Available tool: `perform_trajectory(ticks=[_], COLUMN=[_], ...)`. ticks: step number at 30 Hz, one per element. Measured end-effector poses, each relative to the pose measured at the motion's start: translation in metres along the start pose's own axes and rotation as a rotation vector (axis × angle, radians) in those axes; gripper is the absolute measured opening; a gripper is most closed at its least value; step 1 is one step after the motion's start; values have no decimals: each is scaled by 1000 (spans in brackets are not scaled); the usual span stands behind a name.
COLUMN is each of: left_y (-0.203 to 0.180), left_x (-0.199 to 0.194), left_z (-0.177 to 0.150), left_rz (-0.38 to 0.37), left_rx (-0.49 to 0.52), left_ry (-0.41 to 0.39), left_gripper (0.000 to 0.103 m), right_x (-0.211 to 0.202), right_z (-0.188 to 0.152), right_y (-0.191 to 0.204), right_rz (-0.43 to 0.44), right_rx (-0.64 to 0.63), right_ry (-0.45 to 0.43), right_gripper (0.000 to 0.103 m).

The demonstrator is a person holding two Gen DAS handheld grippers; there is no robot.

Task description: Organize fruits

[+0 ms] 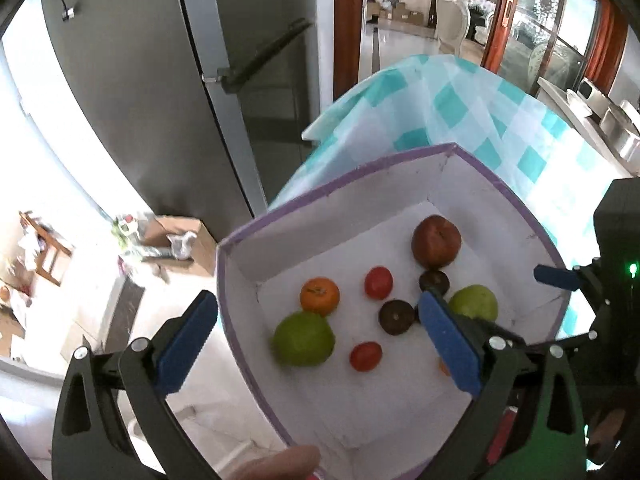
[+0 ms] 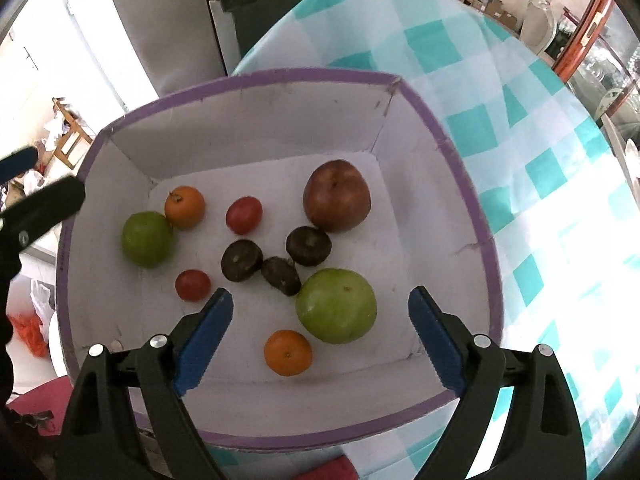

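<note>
A white box with a purple rim (image 2: 486, 240) sits on the checked tablecloth and holds loose fruit: a red apple (image 2: 336, 196), two green apples (image 2: 337, 306) (image 2: 147, 239), two oranges (image 2: 287, 353) (image 2: 184, 207), two small red tomatoes (image 2: 244, 215) (image 2: 193, 285) and three dark brown fruits (image 2: 308, 246). My right gripper (image 2: 320, 334) is open and empty above the box, over the near orange and green apple. My left gripper (image 1: 316, 340) is open and empty, straddling the box's left wall (image 1: 240, 300) above a green apple (image 1: 303, 339). The same fruit shows there, with the red apple (image 1: 436, 246) farthest.
The teal-and-white checked tablecloth (image 2: 540, 160) covers the table beyond and right of the box. A grey fridge (image 1: 160, 100) stands behind on the left. The right gripper's body (image 1: 616, 260) shows at the right edge of the left wrist view. A cardboard box (image 1: 184, 240) lies on the floor.
</note>
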State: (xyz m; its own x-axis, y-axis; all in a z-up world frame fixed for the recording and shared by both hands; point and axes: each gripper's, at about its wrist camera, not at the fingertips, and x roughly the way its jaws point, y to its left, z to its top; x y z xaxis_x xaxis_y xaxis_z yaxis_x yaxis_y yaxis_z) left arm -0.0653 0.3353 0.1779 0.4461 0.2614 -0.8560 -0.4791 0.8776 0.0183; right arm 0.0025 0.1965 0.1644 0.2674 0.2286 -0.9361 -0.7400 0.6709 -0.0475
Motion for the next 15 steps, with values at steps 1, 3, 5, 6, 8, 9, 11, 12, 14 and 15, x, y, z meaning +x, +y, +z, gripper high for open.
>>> perform_trajectory(ticks=[1, 3, 5, 6, 8, 9, 11, 12, 14, 15], left_y=[1, 4, 6, 6, 5, 5, 5, 5, 6, 7], left_x=[1, 5, 12, 15, 20, 22, 23, 23, 23, 23], left_z=[-2, -5, -10, -12, -17, -20, -24, -27, -29, -31], left_rz=[-7, -25, -37, -36, -38, -40, -42, -43, -46, -49], left_rx=[-6, -16, -24, -22, -19, -17, -10, -9, -7, -7], left_ry=[14, 39, 72, 83, 103, 110, 126, 131, 135, 136], left_gripper=[101, 101, 101, 101, 101, 101, 101, 101, 101, 101], right_x=[0, -4, 4, 4, 2, 2, 2, 2, 1, 1], right_z=[1, 2, 1, 1, 0, -1, -3, -4, -6, -6], right_y=[0, 0, 3, 4, 5, 6, 7, 7, 10, 11], right_rz=[1, 4, 5, 5, 2, 0, -1, 0, 0, -2], right_rx=[3, 12, 13, 11, 6, 5, 7, 9, 10, 9], right_ry=[-6, -14, -18, -19, -18, -17, -15, -13, -10, -10], right_gripper=[87, 88, 88, 88, 88, 88, 88, 88, 88, 88])
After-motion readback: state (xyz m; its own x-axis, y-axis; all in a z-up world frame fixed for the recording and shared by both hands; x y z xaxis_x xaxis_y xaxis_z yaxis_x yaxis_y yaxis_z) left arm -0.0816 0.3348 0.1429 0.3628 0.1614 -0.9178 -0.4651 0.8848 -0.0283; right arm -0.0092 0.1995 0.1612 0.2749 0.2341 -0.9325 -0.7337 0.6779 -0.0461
